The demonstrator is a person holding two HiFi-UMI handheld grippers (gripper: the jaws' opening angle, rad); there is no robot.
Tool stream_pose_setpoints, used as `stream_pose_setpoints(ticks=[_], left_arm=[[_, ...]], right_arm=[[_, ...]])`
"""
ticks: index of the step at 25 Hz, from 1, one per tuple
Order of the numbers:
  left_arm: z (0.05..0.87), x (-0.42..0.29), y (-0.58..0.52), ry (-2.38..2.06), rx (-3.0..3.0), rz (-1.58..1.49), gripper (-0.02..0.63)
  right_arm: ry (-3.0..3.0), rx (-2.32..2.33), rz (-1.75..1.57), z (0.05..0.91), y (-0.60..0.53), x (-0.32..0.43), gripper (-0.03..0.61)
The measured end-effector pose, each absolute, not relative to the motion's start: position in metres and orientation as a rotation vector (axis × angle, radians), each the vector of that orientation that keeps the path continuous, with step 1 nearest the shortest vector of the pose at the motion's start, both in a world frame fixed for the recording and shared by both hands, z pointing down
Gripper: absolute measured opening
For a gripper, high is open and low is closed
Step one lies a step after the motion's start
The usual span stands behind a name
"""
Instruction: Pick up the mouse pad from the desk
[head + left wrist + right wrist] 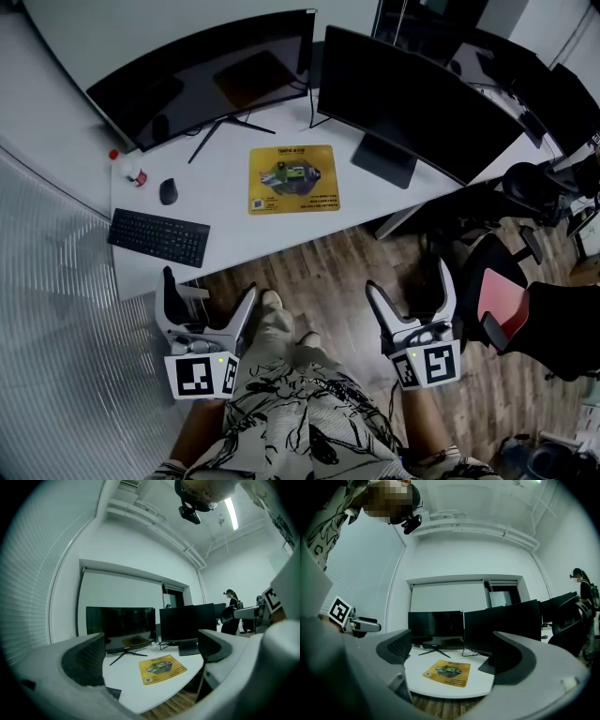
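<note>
**A:** Where's the mouse pad [293,179] lying?

**B:** It's lying flat on the tabletop [225,220], before the two monitors [211,70], well ahead of me. I'm holding the left tongs [210,286] and right tongs [410,279] wide apart, both empty. The keyboard [158,237] and mouse [168,191] are sitting to its left.

Right hand-held gripper [452,651] jaws apart; yellow mouse pad [446,673] flat on desk [481,684].

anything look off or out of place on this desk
Nothing is spilled or damaged. One mild oddity: the mouse sits on the bare desk just behind the keyboard, well left of the yellow mouse pad, which lies flat with nothing on it.
</note>
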State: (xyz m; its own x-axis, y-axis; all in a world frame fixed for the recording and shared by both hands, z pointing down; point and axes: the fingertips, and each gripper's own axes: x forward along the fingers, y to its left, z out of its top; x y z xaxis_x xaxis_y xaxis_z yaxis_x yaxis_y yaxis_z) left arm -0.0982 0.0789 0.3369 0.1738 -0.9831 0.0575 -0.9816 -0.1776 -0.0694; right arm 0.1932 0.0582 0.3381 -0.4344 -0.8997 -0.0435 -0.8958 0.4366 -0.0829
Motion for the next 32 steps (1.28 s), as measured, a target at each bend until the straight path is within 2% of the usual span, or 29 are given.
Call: stream_pose_setpoints(ticks=[32], left_arm=[[0.337,-0.137,-0.083,1.944,-2.437,-0.110,0.601]], right_arm=[[2.597,-1.645,-0.030,0.329,-0.092,0.148,0.526]])
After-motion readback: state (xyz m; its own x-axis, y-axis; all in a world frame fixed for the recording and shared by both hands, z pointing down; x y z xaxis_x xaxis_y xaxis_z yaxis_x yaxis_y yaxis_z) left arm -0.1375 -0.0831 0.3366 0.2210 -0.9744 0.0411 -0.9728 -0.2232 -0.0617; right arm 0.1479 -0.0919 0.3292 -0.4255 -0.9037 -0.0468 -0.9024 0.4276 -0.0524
